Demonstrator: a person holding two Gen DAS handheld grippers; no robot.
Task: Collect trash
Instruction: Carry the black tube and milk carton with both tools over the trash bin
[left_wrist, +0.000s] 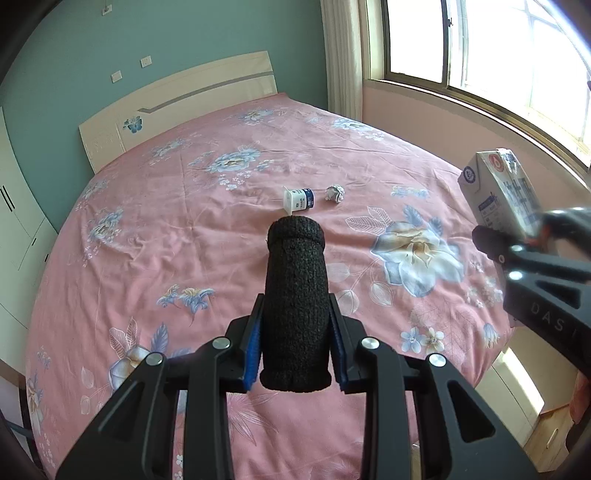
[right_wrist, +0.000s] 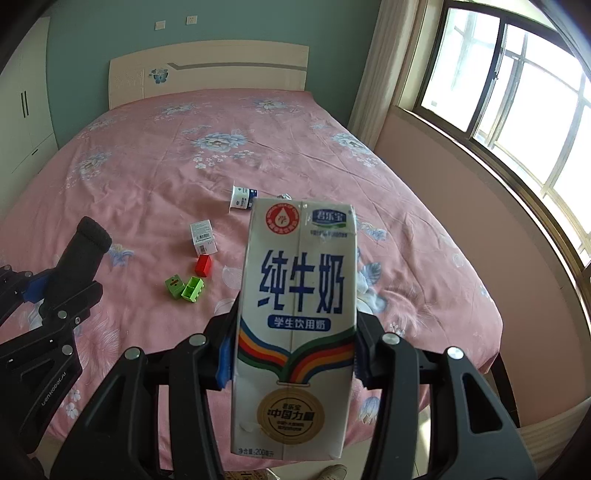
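Right hand-held gripper (right_wrist: 291, 350) clamps an upright milk carton (right_wrist: 295, 325) above the bed (right_wrist: 155, 155). Left hand-held gripper (left_wrist: 295, 236) has its fingers pressed together, holding nothing. Yogurt cup (left_wrist: 298, 198) and paper ball (left_wrist: 335, 193) lie on the bed.

Right claw (right_wrist: 295, 332) clamps a tall white milk carton with blue Chinese lettering and rainbow stripes (right_wrist: 295, 325), held upright above the pink floral bedspread (right_wrist: 147, 155). Left of the carton, on the bed: a small white barcode box (right_wrist: 202, 236), a red plastic block (right_wrist: 203, 265) just below it, then two green blocks (right_wrist: 184, 288) touching. Behind the carton's top-left corner lies a white yogurt cup on its side (right_wrist: 242, 199). Far left of the carton, the left claw (right_wrist: 90, 230), fingers together in a black knitted sleeve.
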